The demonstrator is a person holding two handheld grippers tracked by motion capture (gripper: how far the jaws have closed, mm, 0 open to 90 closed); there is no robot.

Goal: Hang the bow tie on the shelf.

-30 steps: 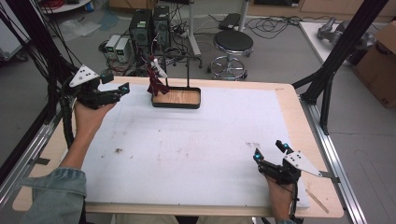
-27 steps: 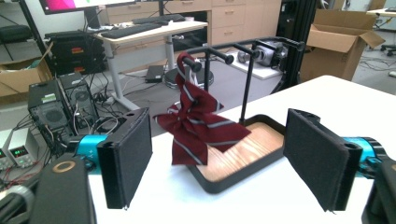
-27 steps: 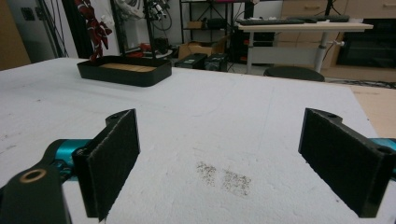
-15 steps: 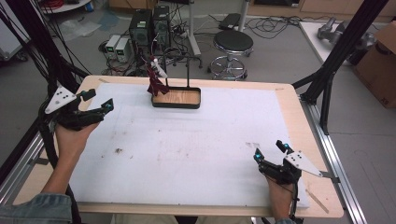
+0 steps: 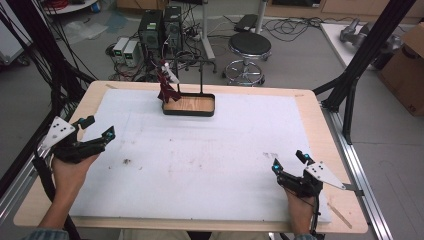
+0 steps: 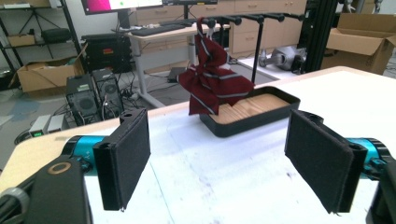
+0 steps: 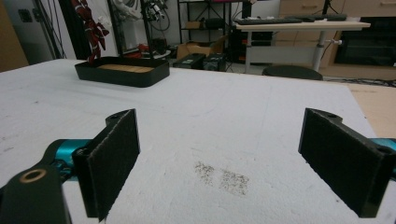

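the right claw is resting wide and empty near the table's near right corner; the left claw is hovering wide and empty at its left edge. far off, the dark red striped cloth is hanging from a black rack over the black wood-lined tray at the far edge. it is looking soft and light; pinching a bunched fold seems best.

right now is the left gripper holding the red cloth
No: in the left gripper view the left gripper has its fingers spread wide with nothing between them, while the red cloth hangs from the rack over the black tray beyond.
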